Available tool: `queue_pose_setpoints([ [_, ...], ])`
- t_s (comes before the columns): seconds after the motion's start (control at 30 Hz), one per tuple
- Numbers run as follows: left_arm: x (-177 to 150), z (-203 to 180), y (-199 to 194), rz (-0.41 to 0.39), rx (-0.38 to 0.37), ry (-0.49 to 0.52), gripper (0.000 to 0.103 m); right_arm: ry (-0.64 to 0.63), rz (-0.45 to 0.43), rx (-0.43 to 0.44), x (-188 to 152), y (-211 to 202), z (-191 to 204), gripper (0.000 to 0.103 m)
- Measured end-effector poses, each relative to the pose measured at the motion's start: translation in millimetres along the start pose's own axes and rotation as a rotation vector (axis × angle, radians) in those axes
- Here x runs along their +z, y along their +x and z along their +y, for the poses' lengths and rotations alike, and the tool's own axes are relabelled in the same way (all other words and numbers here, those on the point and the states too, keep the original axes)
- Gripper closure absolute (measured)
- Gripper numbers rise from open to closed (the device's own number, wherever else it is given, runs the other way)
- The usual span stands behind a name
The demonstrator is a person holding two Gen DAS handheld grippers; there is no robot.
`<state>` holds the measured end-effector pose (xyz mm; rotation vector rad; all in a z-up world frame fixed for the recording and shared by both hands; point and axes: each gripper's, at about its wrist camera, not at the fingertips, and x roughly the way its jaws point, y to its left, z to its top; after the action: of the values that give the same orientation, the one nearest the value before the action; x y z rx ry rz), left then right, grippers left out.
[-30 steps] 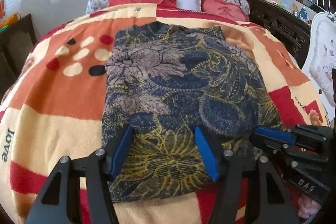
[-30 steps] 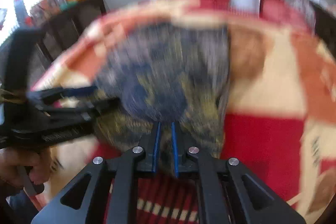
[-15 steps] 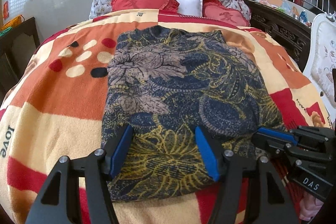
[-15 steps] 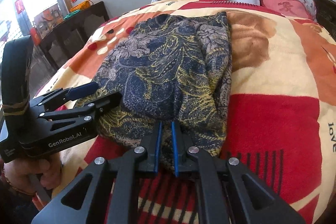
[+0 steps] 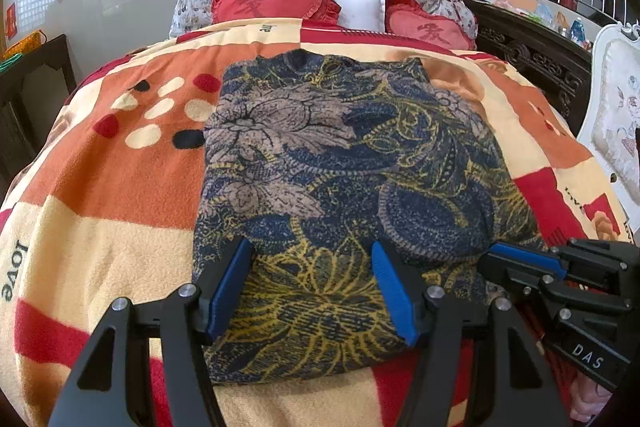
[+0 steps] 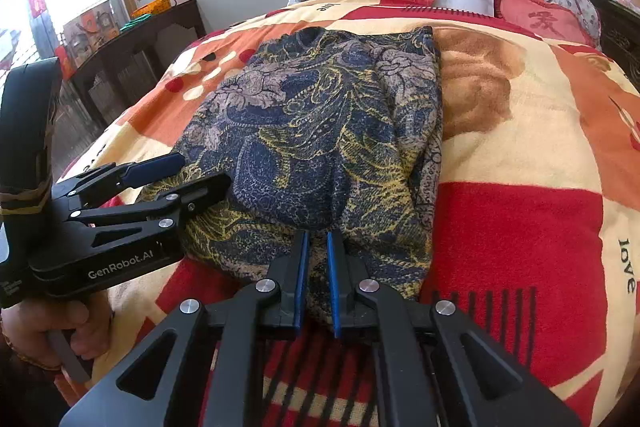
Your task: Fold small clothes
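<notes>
Floral garment (image 5: 344, 187) between left tongs (image 5: 312, 287), bed

Left gripper (image 5: 312, 283) fingers apart, right gripper (image 6: 317, 283) pinched.

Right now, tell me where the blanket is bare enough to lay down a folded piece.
Bare blanket lies right of the patterned garment, and left of it by the dots. The near edge is crowded: left gripper and right gripper.

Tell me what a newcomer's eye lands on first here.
A dark blue, yellow-patterned floral garment lies folded mid-bed on an orange, cream and red fleece blanket. At its near edge, the right gripper pinches the fabric while the left gripper stands open over it. Red heart-shaped cushions line the headboard.
</notes>
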<state>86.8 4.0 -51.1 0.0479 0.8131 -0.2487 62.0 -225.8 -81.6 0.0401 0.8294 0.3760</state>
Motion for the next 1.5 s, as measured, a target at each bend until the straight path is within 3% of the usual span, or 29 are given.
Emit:
queue_pose_setpoints([
  [0.17, 1.5, -2.4, -1.1, 0.001, -0.031, 0.004, 0.026, 0.002, 0.000, 0.002, -0.2, -0.6, -0.8, 0.081],
  [0.3, 4.9, -9.6, 4.4, 0.028, -0.100, 0.046, 0.000, -0.010, -0.001, -0.011, -0.3, -0.5, 0.8, 0.081],
  [0.53, 11.9, -17.1, 6.9, 0.084, -0.062, 0.079, 0.000, 0.003, 0.004, -0.003, 0.2, -1.5, -0.8, 0.081],
  [0.6, 15.1, -16.2, -6.6, 0.093, 0.003, 0.057, 0.000, 0.026, 0.018, -0.008, 4.4, -8.8, -2.5, 0.081],
  [0.7, 15.3, -18.9, -33.7, 0.100, 0.103, 0.040, 0.000, 0.100, -0.008, -0.111, 2.0, -38.8, -11.1, 0.078],
  [0.83, 6.2, -21.3, -55.1, 0.164, 0.089, -0.027, 0.000, 0.151, -0.037, -0.156, -12.0, -79.8, -20.6, 0.062],
  [0.9, 1.9, -24.6, -61.7, 0.174, 0.093, -0.035, 0.000, 0.155, -0.033, -0.156, -17.4, -96.9, -20.0, 0.042],
  [1.0, -1.8, -31.0, -69.2, 0.184, 0.082, -0.035, 0.000, 0.147, -0.047, -0.171, -21.9, -116.7, -14.0, 0.034],
  [1.2, -0.8, -34.6, -78.8, 0.161, 0.079, -0.037, 0.000, 0.163, 0.002, -0.183, -25.3, -126.0, -8.1, 0.032],
  [1.5, -1.3, -27.4, -77.6, 0.171, 0.101, -0.050, 0.000, 0.126, 0.002, -0.211, -22.4, -127.5, -3.9, 0.032],
])
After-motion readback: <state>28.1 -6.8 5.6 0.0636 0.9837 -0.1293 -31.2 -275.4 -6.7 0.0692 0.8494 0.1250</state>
